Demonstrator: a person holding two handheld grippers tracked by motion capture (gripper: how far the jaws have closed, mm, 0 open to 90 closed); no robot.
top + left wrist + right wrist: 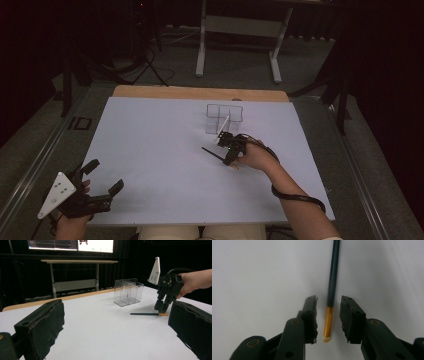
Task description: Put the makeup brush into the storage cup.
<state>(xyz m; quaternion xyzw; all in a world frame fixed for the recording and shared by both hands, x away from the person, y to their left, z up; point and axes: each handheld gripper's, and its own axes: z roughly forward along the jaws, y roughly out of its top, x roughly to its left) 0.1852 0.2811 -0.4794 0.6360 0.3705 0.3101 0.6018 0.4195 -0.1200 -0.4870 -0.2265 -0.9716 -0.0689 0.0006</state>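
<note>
My right gripper (328,315) spreads its 2 foam-padded jaws around a slim dark pencil (332,277) with a gold metal end, not pinching it; my left gripper (102,180) gapes wide

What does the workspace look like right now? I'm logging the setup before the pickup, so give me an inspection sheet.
Surface: white board on a wooden table, bare apart from the job's things.
Job's things: dark pencil with a gold end, lying flat; clear divided container behind it, upright.
Clutter: nothing seen.
Grippers: right claw straddles the pencil's gold end, pads not yet touching it; left claw open at the near left corner, holding nothing.
Cables: black cable around the right forearm.
Surroundings: dark room, a white-legged table behind, screens on the far wall.
</note>
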